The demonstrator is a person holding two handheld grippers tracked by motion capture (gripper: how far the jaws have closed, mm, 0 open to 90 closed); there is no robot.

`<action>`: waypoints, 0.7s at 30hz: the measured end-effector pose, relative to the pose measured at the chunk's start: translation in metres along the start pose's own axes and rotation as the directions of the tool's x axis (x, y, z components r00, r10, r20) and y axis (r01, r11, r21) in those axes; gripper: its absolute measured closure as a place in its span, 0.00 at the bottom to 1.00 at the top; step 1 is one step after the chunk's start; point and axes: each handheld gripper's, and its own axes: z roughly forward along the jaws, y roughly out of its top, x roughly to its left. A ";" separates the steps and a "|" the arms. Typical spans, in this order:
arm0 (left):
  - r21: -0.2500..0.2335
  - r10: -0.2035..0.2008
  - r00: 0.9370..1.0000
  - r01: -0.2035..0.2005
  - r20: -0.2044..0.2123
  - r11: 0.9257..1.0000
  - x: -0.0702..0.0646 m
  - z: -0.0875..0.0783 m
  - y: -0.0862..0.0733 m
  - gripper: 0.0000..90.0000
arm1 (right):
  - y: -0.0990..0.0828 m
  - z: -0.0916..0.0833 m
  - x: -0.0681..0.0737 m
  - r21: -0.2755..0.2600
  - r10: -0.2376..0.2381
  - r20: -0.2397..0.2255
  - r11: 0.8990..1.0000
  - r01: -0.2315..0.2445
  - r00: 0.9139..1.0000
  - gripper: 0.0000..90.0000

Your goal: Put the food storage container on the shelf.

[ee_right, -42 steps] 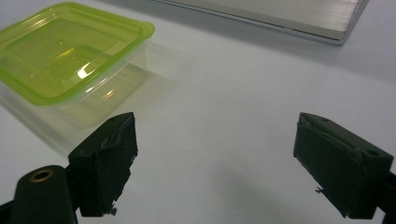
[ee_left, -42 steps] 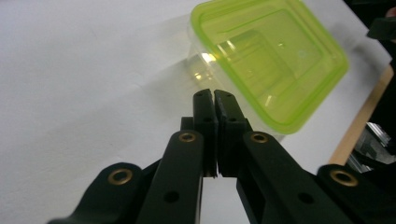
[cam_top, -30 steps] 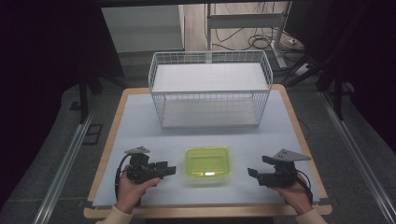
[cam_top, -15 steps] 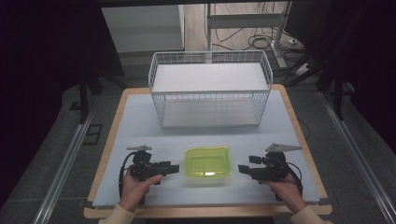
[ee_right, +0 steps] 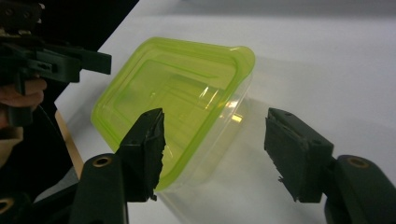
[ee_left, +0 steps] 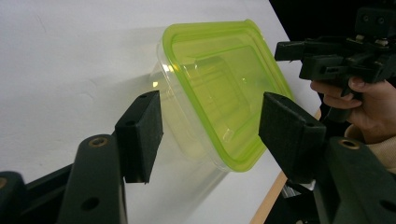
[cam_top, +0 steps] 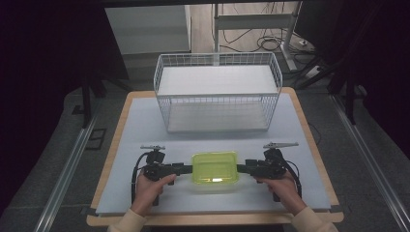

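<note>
A clear plastic container with a lime-green lid [cam_top: 214,168] sits on the bench [cam_top: 145,125] near the person's edge, well in front of the white wire basket [cam_top: 217,92]. The left claw [cam_top: 186,168] comes at its left end and the right claw [cam_top: 243,168] at its right end, both lying level and pointing inward at each other.

The step in hand looks like a two-sided pickup, at the point of closing in. From the left gripper view, the left claw's jaws stand apart, astride the near corner of the container [ee_left: 219,98], with clear gaps to both pads. The right claw's jaws have just been closing; in the right gripper view the container's end [ee_right: 177,102] lies between them, but the pads do not press on it yet.

Next, each claw probably needs to close onto its end, likely at the lid's rim. The thin walls may flex, so an even squeeze from both sides and a level lift seem wise, perhaps toward the basket.
</note>
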 end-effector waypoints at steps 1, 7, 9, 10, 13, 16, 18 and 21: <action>0.000 -0.005 1.000 0.005 0.004 1.000 0.001 0.002 0.000 0.44 | 0.001 0.002 -0.001 0.002 0.012 -0.008 1.000 -0.012 1.000 0.44; 0.016 -0.025 1.000 0.024 0.016 1.000 0.004 0.007 0.003 0.46 | 0.004 0.007 -0.005 0.014 0.073 -0.039 0.997 -0.073 0.997 0.49; 0.022 -0.041 0.999 0.040 0.024 0.999 0.007 0.010 0.003 0.47 | 0.005 0.009 -0.006 0.030 0.092 -0.047 0.995 -0.090 0.995 0.52; 0.025 -0.042 0.999 0.042 0.026 0.999 0.008 0.010 0.003 0.48 | 0.004 0.010 -0.006 0.034 0.096 -0.047 0.995 -0.094 0.994 0.53; 0.035 -0.051 0.998 0.050 0.041 0.998 0.011 0.016 0.003 0.50 | 0.004 0.012 -0.007 0.045 0.106 -0.048 0.994 -0.104 0.993 0.55; 0.045 -0.069 0.996 0.066 0.061 0.997 0.015 0.018 0.002 0.56 | 0.004 0.015 -0.009 0.058 0.128 -0.074 0.991 -0.124 0.989 0.59; 0.053 -0.072 0.995 0.068 0.075 0.996 0.016 0.019 0.001 0.61 | 0.003 0.017 -0.009 0.065 0.140 -0.090 0.989 -0.134 0.986 0.63; 0.056 -0.076 0.993 0.071 0.085 0.996 0.015 0.020 0.001 0.66 | 0.002 0.018 -0.010 0.068 0.150 -0.093 0.987 -0.144 0.984 0.66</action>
